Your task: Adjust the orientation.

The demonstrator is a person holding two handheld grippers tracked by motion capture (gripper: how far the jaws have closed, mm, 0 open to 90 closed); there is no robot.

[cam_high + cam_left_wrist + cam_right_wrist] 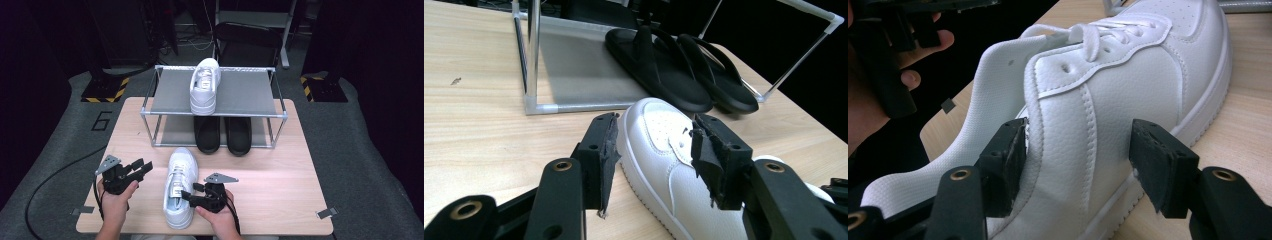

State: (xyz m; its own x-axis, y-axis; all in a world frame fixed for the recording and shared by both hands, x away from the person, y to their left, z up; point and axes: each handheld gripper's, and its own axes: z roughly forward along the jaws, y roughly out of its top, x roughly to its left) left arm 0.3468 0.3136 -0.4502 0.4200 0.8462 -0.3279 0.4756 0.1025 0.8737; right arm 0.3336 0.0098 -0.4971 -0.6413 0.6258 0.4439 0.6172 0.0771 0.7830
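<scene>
High view shows the wooden table with a two-shelf rack at its far side; one white sneaker sits on top. Its mate, the near sneaker, lies toe toward the rack. The right gripper, jaws spread, straddles its heel-side wall and is nearer; the left gripper waits unclenched just left.

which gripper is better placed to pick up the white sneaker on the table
Right. The right gripper has its open jaws straddling the side wall of the white sneaker by the collar; the left gripper sits open beside it, apart from the shoe.
</scene>
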